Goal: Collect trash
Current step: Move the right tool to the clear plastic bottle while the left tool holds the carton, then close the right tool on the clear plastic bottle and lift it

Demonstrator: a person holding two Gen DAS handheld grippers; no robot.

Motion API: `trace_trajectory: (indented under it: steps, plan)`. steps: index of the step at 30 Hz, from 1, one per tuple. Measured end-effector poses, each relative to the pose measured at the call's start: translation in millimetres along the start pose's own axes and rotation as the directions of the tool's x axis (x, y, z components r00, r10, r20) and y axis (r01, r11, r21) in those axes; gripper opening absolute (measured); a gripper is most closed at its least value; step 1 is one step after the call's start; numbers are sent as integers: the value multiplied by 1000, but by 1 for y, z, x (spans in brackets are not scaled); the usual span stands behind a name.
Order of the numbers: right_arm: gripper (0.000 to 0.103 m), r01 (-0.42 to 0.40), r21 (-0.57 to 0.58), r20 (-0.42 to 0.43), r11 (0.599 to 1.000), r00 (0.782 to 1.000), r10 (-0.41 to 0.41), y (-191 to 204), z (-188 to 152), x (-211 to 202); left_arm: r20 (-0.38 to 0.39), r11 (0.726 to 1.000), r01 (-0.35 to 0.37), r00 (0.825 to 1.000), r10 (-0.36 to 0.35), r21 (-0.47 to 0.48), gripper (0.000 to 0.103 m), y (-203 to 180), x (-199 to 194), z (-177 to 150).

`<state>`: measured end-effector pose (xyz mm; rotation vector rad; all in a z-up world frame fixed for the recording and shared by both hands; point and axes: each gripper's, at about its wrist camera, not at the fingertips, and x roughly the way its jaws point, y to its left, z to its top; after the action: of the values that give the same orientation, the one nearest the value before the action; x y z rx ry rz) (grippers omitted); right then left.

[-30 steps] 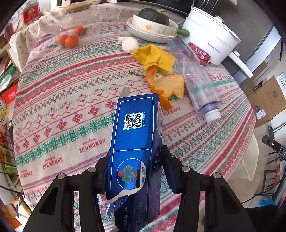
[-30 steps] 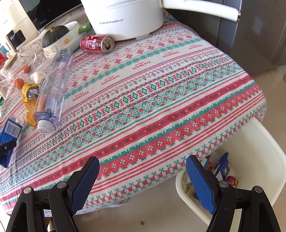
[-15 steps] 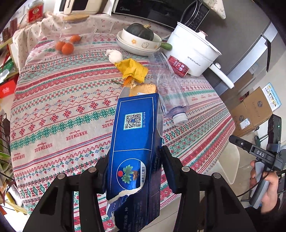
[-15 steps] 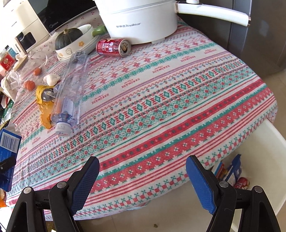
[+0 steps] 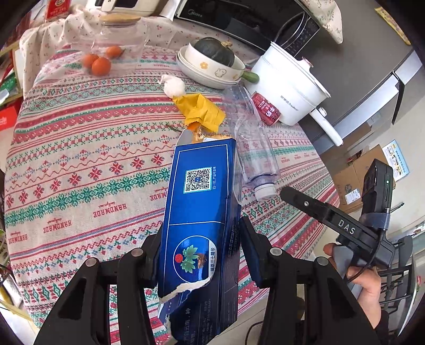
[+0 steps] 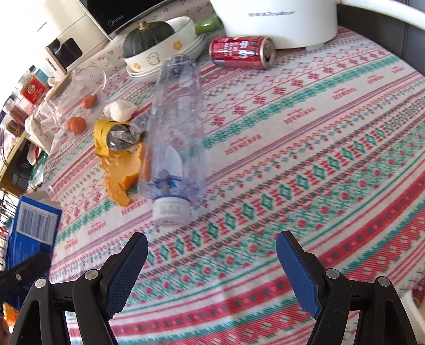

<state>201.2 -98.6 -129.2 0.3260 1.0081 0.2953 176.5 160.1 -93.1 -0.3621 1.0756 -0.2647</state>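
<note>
Between your left gripper's (image 5: 202, 254) pads the torn blue carton (image 5: 202, 217) sits clamped above the tablecloth (image 5: 79, 164); right gripper (image 6: 212, 262) gapes empty near the plastic bottle (image 6: 175, 138) — round, light, it may roll from a careless nudge.

A home dining corner — a round table (image 5: 79, 164) under a knitted-pattern cloth carries a white electric cooking pot (image 5: 287, 90) at one o'clock, a squash in stacked bowls (image 5: 212, 63) and loose oranges (image 5: 101, 65) — a microwave (image 5: 239, 24) stands behind.

"HANDMADE" on tablecloth (image 5: 79, 148); "Royalstar" on pot (image 5: 289, 90).
</note>
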Motion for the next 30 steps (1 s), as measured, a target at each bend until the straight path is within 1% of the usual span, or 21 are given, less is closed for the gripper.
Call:
trace_trajectory:
  steps: [3,6,10,13,15,16,17,20,23,27,30]
  plan:
    - [84,-22,-7,46,1000,999,23,14,9,7,5,1000,0,1000,0,-3,52,4,-3,3]
    - [84,-5,-17,86,1000,996,7,20,18,16,17,1000,-6,1000,6,-20,52,13,-7,5]
    - [84,-12,11,94,1000,995,11,18,29,32,8,999,-9,1000,9,-42,52,22,-7,5]
    - [77,-55,8,90,998,994,54,18,31,43,0,999,-13,1000,13,-37,52,23,-7,3]
    - [66,-62,-15,68,998,996,63,19,29,51,2,999,-18,1000,18,-27,52,21,-8,2]
    - [65,-65,-26,66,998,996,67,18,28,53,5,1000,-20,1000,20,-23,52,20,-10,2]
    - [65,-69,-30,73,997,995,71,17,27,51,8,1000,-22,1000,22,-21,52,20,-11,2]
    - [65,-58,-29,60,998,996,60,13,25,41,10,1000,-20,1000,20,-17,52,17,-12,1]
    - [65,-43,-21,42,999,998,44,7,21,25,1,1000,-2,1000,2,-17,52,12,-10,-1]
    - [65,10,-36,1,999,1000,-10,-2,10,4,-13,1000,10,1000,-10,3,52,-2,-4,-5]
    - [65,58,-53,-41,997,997,-61,-12,0,-13,-23,1000,18,1000,-17,25,52,-13,-2,-11]
